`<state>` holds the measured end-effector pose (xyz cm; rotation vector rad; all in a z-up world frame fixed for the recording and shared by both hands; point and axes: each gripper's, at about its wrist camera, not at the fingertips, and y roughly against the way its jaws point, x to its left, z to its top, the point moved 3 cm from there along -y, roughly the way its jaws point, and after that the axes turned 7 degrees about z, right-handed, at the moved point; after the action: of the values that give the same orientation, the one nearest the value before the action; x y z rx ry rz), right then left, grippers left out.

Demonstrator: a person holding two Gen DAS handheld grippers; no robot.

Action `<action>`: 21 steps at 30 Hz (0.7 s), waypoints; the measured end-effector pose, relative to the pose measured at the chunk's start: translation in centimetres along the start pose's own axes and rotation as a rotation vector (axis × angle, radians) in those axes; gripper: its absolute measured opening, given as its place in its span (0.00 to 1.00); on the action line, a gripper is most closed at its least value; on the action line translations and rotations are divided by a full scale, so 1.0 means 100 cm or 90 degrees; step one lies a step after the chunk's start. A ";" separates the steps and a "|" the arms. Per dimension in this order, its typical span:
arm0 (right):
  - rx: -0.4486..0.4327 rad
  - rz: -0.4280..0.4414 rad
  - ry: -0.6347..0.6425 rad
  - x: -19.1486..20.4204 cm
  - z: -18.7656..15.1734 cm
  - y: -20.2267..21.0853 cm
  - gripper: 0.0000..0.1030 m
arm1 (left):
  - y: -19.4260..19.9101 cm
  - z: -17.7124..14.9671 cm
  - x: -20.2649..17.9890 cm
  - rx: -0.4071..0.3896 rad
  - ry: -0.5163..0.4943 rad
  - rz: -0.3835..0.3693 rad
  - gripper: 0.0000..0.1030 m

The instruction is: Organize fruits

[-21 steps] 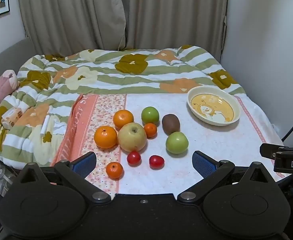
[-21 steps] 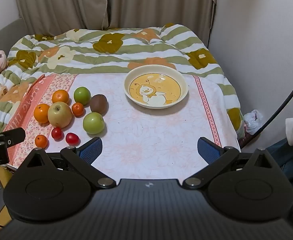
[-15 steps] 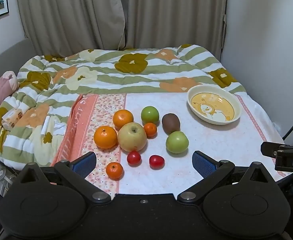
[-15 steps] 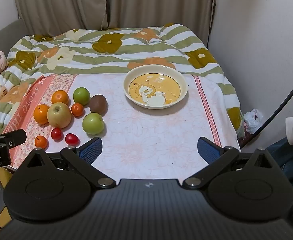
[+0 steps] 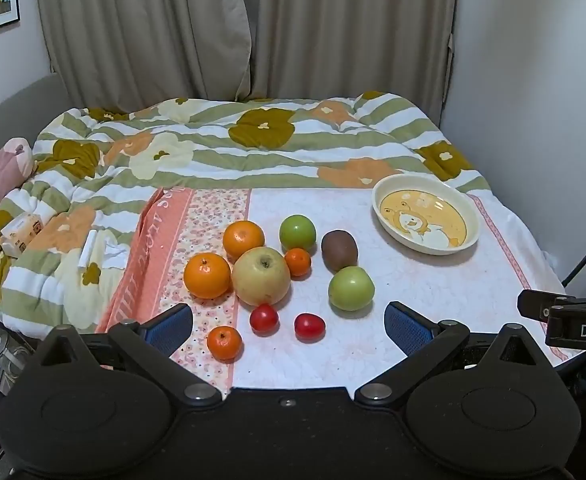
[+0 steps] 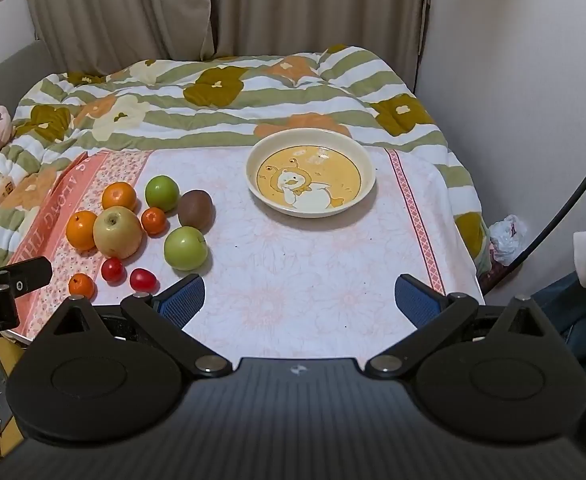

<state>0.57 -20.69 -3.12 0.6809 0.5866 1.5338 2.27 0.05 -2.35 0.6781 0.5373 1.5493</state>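
Nothing has yet been placed in the bowl [image 6: 311, 172], which is seen bare of fruit at the far right of the pale cloth [image 6: 293, 280]. All the fruit is gathered in a loose cluster on the left part of that cloth: two oranges [image 5: 207, 275], a large yellow apple [image 5: 261, 276], two green apples [image 5: 351, 288], a kiwi [image 5: 339, 250], two mandarins [image 5: 224, 343] and two small red fruits [image 5: 309, 326], which may be cherry tomatoes, though this cannot be settled at such a size.

The left gripper [image 5: 289, 322] is held with its jaws wide apart and empty, and the right gripper [image 6: 299, 298] is likewise spread and empty; neither is touching anything.

The relation that matters is judged to be this: the cluster lies straight ahead of the left gripper, with the red fruits and the near mandarin just beyond its fingertips, whereas from the right gripper the same cluster lies off to the left and the bowl lies ahead. The fruit is therefore nearer the left gripper and the bowl nearer the right. The near green apple [image 6: 185, 248] sits at the cluster's right edge, on the bowl side. Only the kiwi shows a long axis, running roughly near to far.
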 end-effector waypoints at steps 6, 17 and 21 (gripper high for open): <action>0.001 0.000 -0.002 0.001 0.000 -0.003 1.00 | 0.000 0.000 0.000 0.000 -0.001 -0.001 1.00; -0.001 0.000 -0.004 0.002 0.003 -0.004 1.00 | -0.002 0.002 0.003 -0.002 0.000 -0.001 1.00; -0.001 -0.001 -0.004 0.002 0.004 -0.004 1.00 | -0.002 0.002 0.002 -0.002 -0.001 -0.001 1.00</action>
<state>1.11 -20.51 -3.14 0.6840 0.5808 1.5300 2.54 0.22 -2.27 0.6760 0.5346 1.5484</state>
